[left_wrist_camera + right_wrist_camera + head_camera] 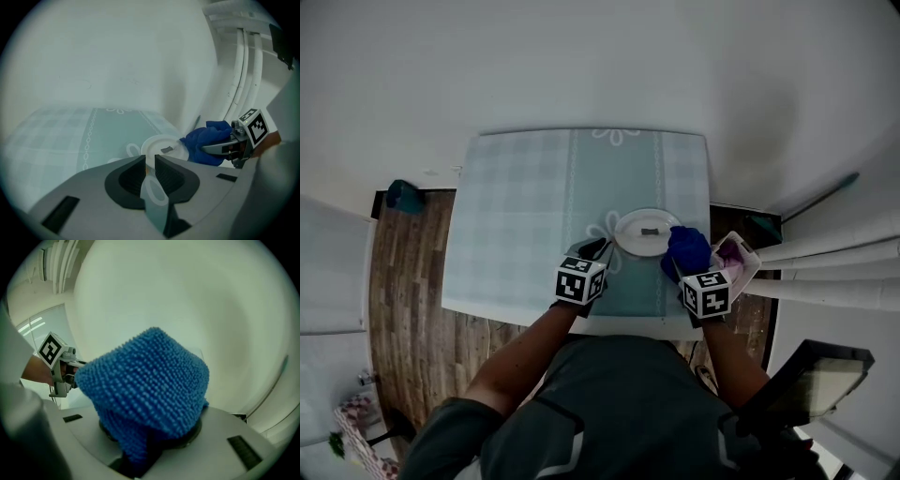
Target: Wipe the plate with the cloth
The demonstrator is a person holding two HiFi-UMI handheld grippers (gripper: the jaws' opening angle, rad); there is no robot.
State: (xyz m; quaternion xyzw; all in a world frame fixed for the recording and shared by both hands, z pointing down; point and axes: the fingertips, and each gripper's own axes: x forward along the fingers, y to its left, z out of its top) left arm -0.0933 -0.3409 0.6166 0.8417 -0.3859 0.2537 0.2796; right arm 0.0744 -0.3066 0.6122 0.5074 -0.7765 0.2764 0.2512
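Observation:
A white plate (637, 240) lies on the checked blue tablecloth (525, 216), with a small grey mark (650, 231) at its middle. My right gripper (684, 264) is shut on a bunched blue cloth (687, 247), which overlaps the plate's right rim. In the right gripper view the cloth (150, 385) fills the jaws and hides them. The left gripper view has the plate (157, 143), the cloth (206, 140) and the right gripper (220, 146) beside it. My left gripper (598, 248) sits just left of the plate, its jaws (149, 161) drawn together with only a thin slit.
A pink and white container (734, 257) hangs at the table's right edge, close behind the right gripper. A pale wall (581, 66) runs behind the table. Wooden floor (403, 281) shows to the left. The tablecloth's far half is bare.

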